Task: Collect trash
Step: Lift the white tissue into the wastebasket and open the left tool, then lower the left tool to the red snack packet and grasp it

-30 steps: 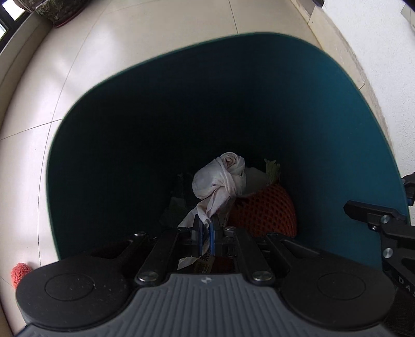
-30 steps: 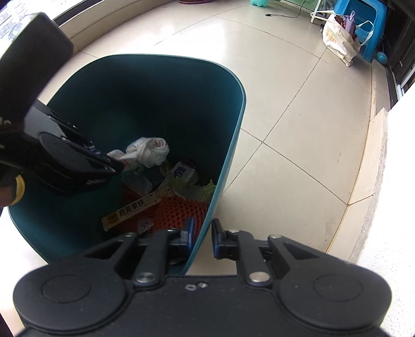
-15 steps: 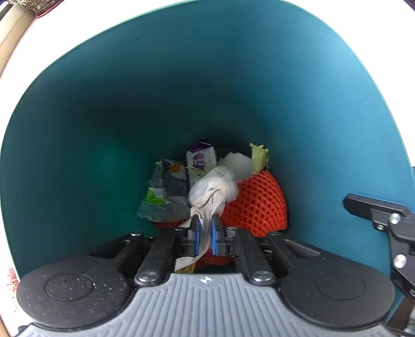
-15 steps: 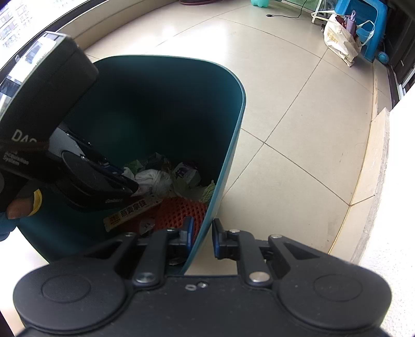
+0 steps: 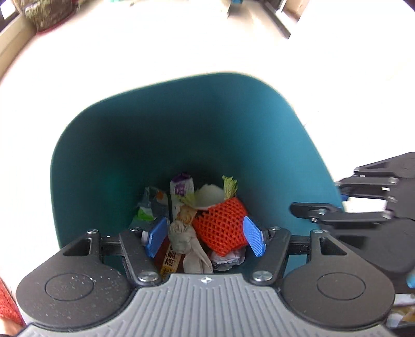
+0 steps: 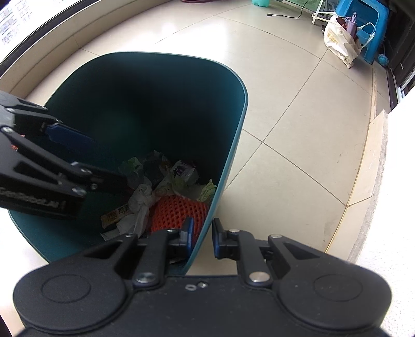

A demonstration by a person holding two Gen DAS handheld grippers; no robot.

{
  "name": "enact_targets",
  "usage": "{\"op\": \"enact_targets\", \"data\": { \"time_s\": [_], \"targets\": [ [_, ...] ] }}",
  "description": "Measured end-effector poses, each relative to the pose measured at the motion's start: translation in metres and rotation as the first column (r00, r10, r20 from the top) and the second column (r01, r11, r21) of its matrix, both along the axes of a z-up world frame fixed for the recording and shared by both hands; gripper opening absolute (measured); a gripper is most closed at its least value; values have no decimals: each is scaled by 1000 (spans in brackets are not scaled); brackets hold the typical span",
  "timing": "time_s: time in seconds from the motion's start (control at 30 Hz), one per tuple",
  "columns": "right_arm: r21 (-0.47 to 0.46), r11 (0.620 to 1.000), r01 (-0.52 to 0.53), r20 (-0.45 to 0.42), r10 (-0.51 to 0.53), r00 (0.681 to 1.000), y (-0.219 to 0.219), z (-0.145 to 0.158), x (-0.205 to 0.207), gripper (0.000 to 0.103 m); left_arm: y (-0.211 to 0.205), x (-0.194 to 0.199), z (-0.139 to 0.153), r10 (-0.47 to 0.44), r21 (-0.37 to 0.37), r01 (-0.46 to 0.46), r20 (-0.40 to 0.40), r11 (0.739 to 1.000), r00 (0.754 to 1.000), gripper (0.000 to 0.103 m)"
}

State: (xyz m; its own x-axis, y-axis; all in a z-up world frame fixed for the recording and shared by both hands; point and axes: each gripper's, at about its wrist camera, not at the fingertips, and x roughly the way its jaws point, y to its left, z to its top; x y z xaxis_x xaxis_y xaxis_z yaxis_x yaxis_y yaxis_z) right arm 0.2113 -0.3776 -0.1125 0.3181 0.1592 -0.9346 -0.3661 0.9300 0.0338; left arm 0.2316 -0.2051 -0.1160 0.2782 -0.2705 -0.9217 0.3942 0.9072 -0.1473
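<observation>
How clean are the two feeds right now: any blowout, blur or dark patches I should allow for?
Left wrist view: floor behind the teal bin is blown out white, edges smeared; the knotted tissue reads clearly. Right wrist view: evenly lit tiles, but the bin's upper inside is near black, and fisheye bends the tile lines.

At upper right I see a blue plastic stool (image 6: 373,28), a cream tote bag (image 6: 339,42) leaning against it.

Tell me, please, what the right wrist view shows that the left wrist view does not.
Only the right wrist view shows the right gripper clamped on the bin wall, plus a tote bag by a blue stool. Only the left wrist view shows the left gripper open head-on, its jaws having just opened. Both show the knotted tissue and orange foam net.
</observation>
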Motion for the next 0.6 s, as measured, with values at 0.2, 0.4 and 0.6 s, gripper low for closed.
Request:
{"op": "enact_targets", "data": {
  "time_s": [0.2, 0.4, 0.6],
  "targets": [
    [-10, 1000, 5, -6, -5, 1000, 4, -1, 1, 14, 18, -22, 35, 0, -35, 4, 91, 999, 996, 69],
    [-32, 999, -7, -2, 6, 1000, 7, -3, 0, 14, 49, -44, 58, 37, -38, -32, 138, 999, 990, 69],
    [-42, 999, -10, -3, 10, 1000, 11, -7, -1, 14, 105, -62, 69, 126, -25, -124, 198, 992, 972, 75]
  ]
}}
